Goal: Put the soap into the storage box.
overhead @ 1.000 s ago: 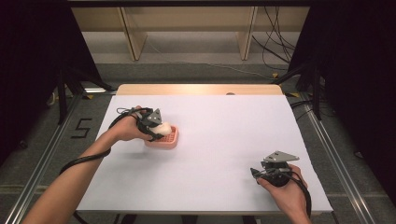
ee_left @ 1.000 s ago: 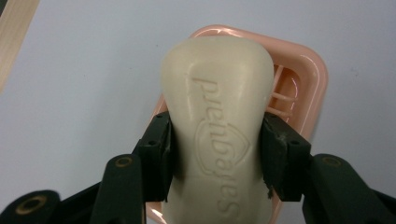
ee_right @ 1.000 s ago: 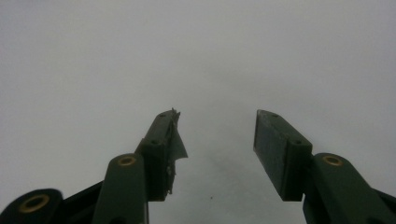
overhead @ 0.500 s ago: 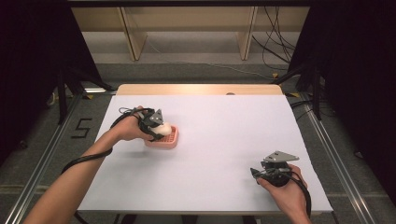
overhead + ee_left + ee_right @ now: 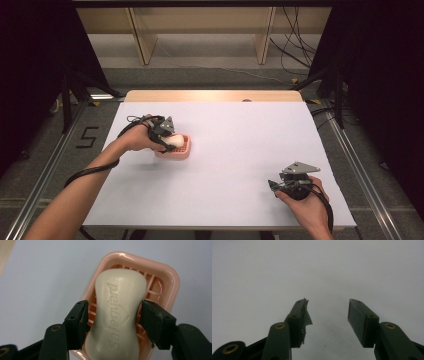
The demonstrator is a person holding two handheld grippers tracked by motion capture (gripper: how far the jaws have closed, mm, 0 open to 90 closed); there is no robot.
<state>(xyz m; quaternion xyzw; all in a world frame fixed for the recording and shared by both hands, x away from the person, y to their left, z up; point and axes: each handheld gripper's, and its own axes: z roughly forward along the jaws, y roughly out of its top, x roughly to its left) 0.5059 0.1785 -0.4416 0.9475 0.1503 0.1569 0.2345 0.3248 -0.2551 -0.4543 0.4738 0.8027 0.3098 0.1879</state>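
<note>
The soap (image 5: 117, 315) lies in the pink dish (image 5: 165, 280) on the left part of the table (image 5: 235, 150), its long axis along my left gripper (image 5: 113, 315). The jaws have just been opening and stand beside the soap's waist, seemingly off it. My right gripper (image 5: 327, 315) is open and empty, well apart. The near end of the dish is cut off.

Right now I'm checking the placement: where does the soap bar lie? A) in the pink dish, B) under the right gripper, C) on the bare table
A: the soap bar lies in the pink dish, between the left gripper's jaws.
</note>
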